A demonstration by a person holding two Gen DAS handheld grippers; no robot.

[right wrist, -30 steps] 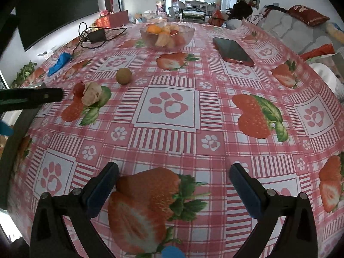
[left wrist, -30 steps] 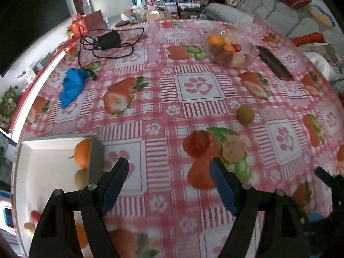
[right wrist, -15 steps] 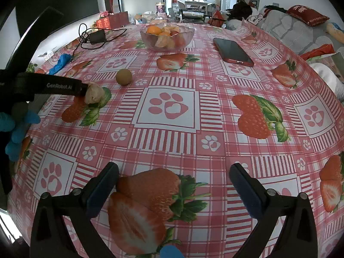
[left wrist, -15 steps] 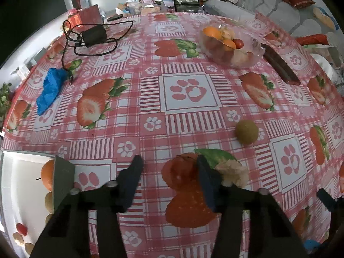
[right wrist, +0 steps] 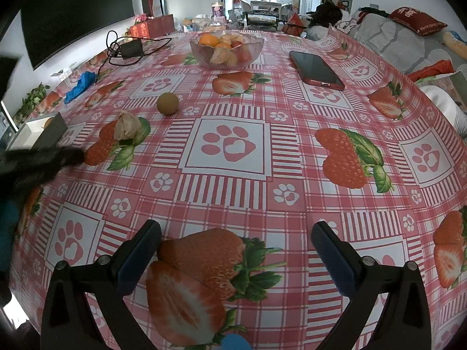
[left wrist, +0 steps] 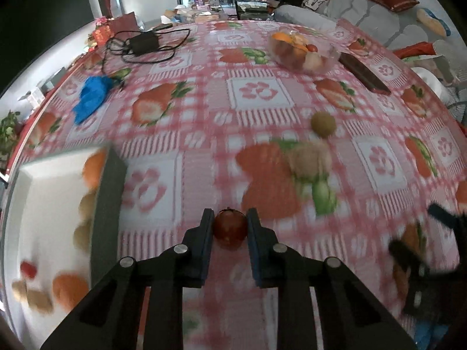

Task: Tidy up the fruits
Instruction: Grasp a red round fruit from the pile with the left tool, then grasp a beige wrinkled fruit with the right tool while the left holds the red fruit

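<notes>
Red little fruit (left wrist: 230, 229) is clamped tight in the left gripper (left wrist: 229, 227) jaws over the bench (left wrist: 204, 134), right gripper (right wrist: 235, 248) jaws wide apart, holding nothing

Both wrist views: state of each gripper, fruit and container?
left gripper: shut on red fruit
red fruit: held
right gripper: open, empty
brown round fruit: loose on tablecloth
husked fruit: loose on tablecloth
white box: open, part-filled
glass bowl: holds fruit

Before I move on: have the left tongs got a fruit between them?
Yes, the left tongs are shut on a small red fruit, pads pressing both its sides.
</notes>
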